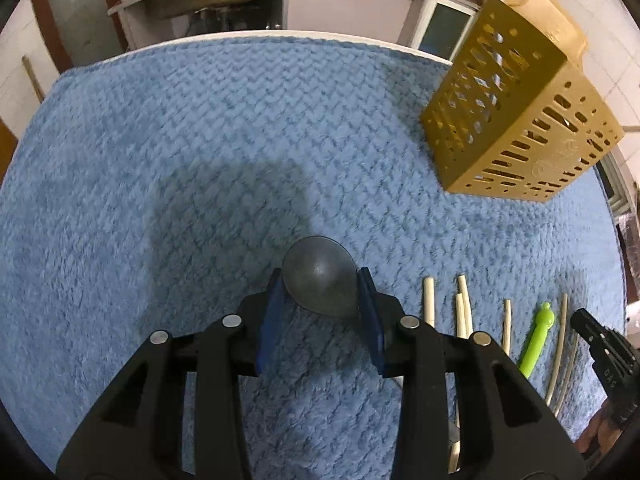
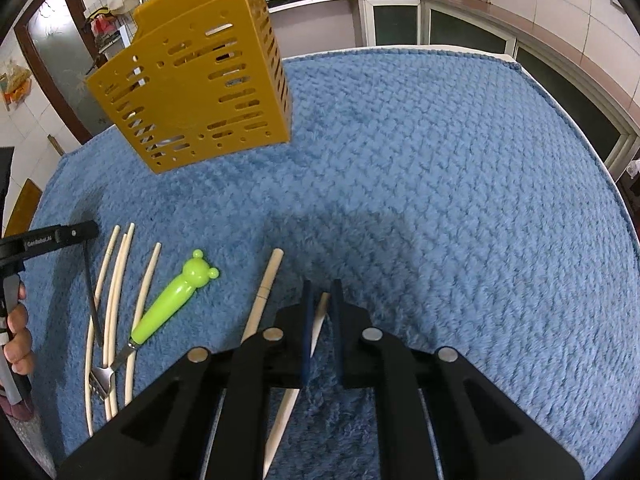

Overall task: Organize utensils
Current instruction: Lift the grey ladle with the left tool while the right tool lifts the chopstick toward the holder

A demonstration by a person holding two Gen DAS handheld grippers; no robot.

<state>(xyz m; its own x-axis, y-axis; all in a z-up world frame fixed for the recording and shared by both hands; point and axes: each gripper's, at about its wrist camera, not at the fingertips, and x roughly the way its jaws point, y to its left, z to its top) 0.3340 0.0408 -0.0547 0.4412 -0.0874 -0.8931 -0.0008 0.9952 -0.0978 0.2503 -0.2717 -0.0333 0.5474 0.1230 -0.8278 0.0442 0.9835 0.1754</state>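
Blue-padded left gripper clamps a dark spoon; right gripper pinches a chopstick. Next: carry both to the yellow holder, upper left.

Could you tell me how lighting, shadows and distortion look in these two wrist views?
Left wrist view: a soft shadow falls on the blue towel ahead of the left tongs; the yellow caddy leans from fisheye bending. Right wrist view: even light, dark vignetted corners, faint shadow beyond the right tongs.

Blue knit-textured cloth, mustard-yellow slotted caddy, lime-green fork handle.
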